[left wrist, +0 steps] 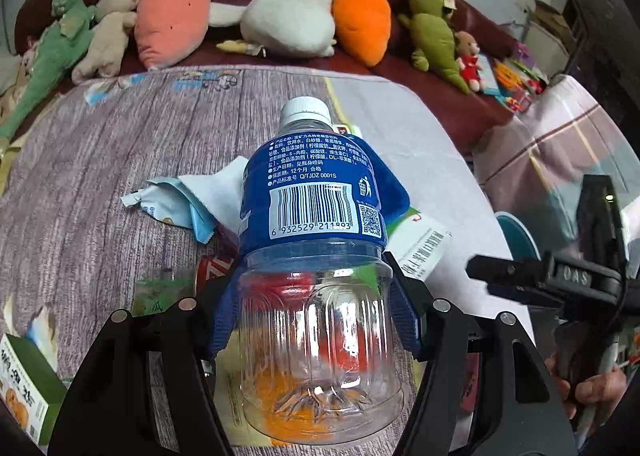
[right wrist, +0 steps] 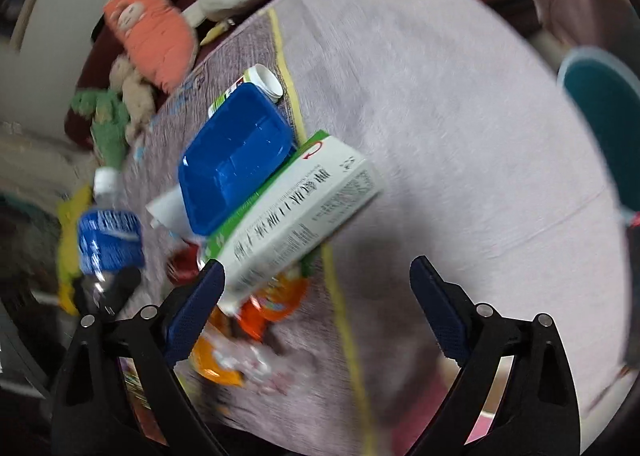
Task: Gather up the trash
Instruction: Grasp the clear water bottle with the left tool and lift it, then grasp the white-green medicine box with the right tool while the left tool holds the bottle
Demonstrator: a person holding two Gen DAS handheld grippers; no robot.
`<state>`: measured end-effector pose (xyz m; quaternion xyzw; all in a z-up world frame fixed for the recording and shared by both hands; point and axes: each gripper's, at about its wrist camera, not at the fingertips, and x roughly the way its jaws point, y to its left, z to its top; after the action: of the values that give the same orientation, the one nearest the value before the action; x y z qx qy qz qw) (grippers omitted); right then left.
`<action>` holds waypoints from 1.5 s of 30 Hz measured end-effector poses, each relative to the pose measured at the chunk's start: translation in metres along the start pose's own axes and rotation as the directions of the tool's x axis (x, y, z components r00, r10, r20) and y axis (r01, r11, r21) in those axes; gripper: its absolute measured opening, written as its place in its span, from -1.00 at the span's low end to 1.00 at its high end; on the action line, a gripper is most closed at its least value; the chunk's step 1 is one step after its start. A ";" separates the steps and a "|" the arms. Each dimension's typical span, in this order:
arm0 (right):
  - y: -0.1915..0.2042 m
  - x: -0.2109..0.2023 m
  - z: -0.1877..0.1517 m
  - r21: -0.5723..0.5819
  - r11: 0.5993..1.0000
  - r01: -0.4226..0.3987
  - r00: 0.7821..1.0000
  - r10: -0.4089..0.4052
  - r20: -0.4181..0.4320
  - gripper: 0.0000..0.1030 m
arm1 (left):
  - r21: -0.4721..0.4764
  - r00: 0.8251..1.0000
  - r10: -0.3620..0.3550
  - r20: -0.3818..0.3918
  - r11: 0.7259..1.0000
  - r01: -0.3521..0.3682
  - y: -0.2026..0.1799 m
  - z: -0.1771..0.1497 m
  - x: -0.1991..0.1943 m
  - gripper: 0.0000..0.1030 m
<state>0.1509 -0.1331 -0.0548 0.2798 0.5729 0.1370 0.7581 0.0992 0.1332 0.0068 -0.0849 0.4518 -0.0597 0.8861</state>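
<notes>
The clear ribbed base of an empty drink bottle (left wrist: 316, 296) fills the foreground of the left wrist view, clamped between the blue pads of the left tool (left wrist: 316, 320). Its long axis runs straight ahead of the tool, with the white cap pointing away and the blue label facing up. The bottle is lifted off the desk (left wrist: 100, 159), and the rest of the litter lies below and just ahead of it.

The right tool (right wrist: 316, 284) stands wide and holds nothing. A white and green carton (right wrist: 296, 215) lies just ahead of its left finger, which overlaps the carton's near corner; I cannot tell if they touch. The carton's long axis runs diagonally from near-left to far-right. Tilted against the carton's far-left side is a blue plastic tray (right wrist: 236, 159), and beyond that a small white-capped jar (right wrist: 256, 85) lies on its side.

The teal bin (right wrist: 600, 115) sits far ahead and to the right of the right tool, off the desk edge. The right tool looks nearer to it, while the loaded left tool would have to cross the desk.

Counted: one bottle, one carton, one tray, one jar, one orange wrapper (right wrist: 276, 296), one red can (right wrist: 184, 264), one pale blue wrapper (left wrist: 172, 203), one bin.
</notes>
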 end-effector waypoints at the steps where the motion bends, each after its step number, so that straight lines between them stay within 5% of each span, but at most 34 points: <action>1: -0.001 0.004 0.001 0.021 1.000 -0.013 1.000 0.013 -0.001 0.76 | 0.001 1.000 -0.001 -0.002 1.000 0.001 0.002 0.000 0.001 0.28; 8: -0.005 0.039 0.012 0.157 0.983 -0.094 0.995 0.097 -0.015 0.69 | 0.009 1.000 -0.006 -0.016 1.000 0.006 0.007 0.001 0.014 0.28; 12: -0.006 0.062 0.016 0.175 0.977 -0.122 0.990 0.132 -0.043 0.04 | 0.006 0.999 -0.015 -0.031 1.000 0.015 0.007 -0.002 0.020 0.28; 15: -0.004 0.067 0.015 0.154 0.977 -0.150 0.986 0.159 -0.047 -0.02 | 0.006 0.999 -0.021 -0.042 1.000 0.022 0.004 -0.005 0.025 0.28; 24: 0.005 0.004 0.023 -0.025 0.994 -0.109 0.992 0.110 0.068 -0.29 | 0.034 0.999 -0.047 -0.017 0.998 0.047 -0.022 -0.002 0.014 0.28; 38: -0.038 -0.073 0.050 -0.025 0.988 -0.155 0.968 0.157 0.195 -0.41 | 0.091 0.997 -0.078 -0.027 0.993 0.081 -0.089 0.008 0.014 0.28; 45: -0.099 -0.132 0.062 0.002 0.994 -0.114 0.942 0.107 0.317 -0.41 | 0.185 0.988 -0.124 -0.087 0.973 0.138 -0.156 0.013 0.034 0.28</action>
<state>0.1576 -0.2995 0.0037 0.3372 0.4289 0.1270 0.8283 0.1253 -0.0241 0.0195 -0.0272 0.4703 -0.1640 0.8667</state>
